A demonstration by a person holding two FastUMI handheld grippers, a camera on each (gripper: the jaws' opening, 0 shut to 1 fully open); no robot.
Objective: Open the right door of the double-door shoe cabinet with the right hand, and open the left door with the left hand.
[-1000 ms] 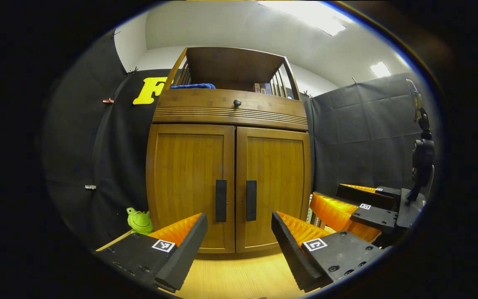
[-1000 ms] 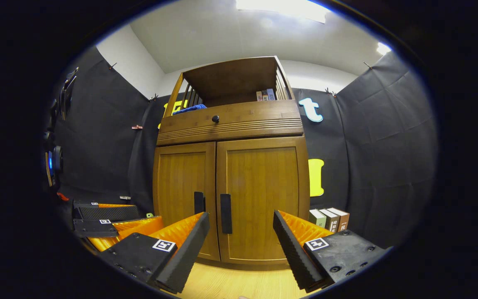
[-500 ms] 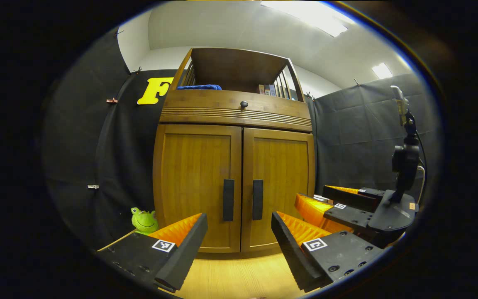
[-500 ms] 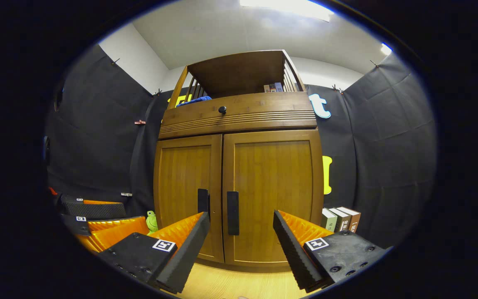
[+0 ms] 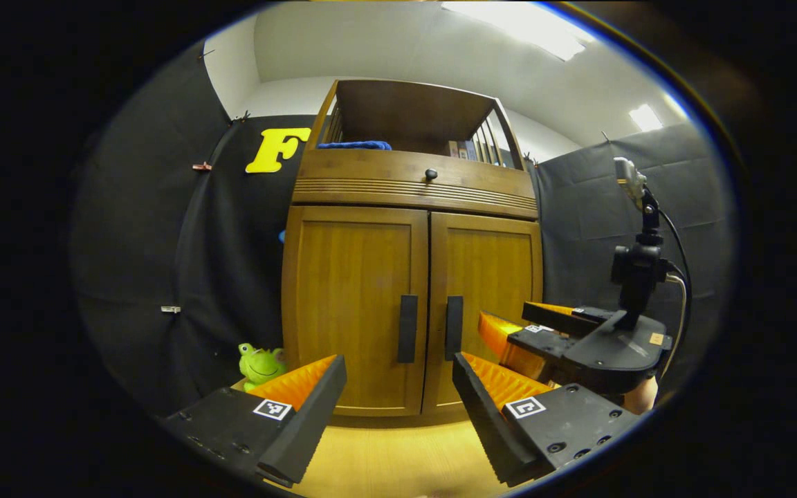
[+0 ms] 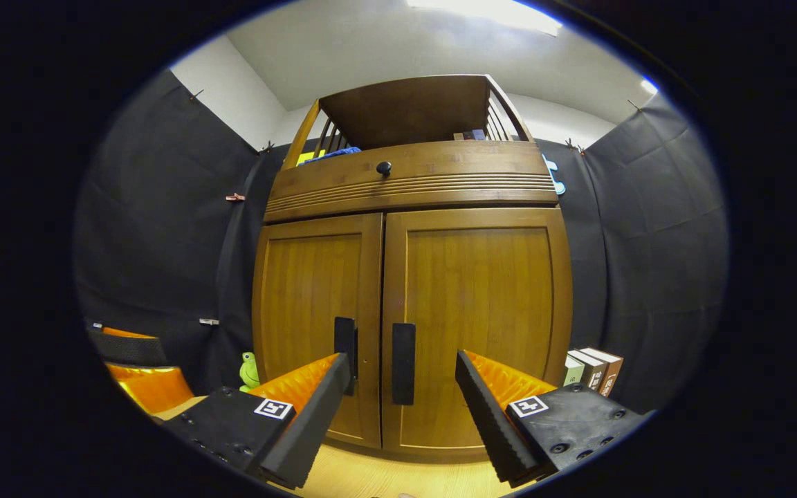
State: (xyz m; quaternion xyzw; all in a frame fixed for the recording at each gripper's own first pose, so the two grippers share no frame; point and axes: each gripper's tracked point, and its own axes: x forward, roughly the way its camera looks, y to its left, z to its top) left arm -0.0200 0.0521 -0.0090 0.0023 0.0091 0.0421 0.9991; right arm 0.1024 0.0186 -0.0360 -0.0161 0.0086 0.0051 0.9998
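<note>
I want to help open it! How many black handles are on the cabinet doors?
2. The left door's handle and the right door's handle stand upright side by side at the middle seam. The drawer above has a small round knob instead.

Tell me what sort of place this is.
Probably a recording booth staged as a home corner, not a lived-in room: black cloth walls pinned up around a wooden shoe cabinet, a frog toy beside it, and books on the floor.
</note>
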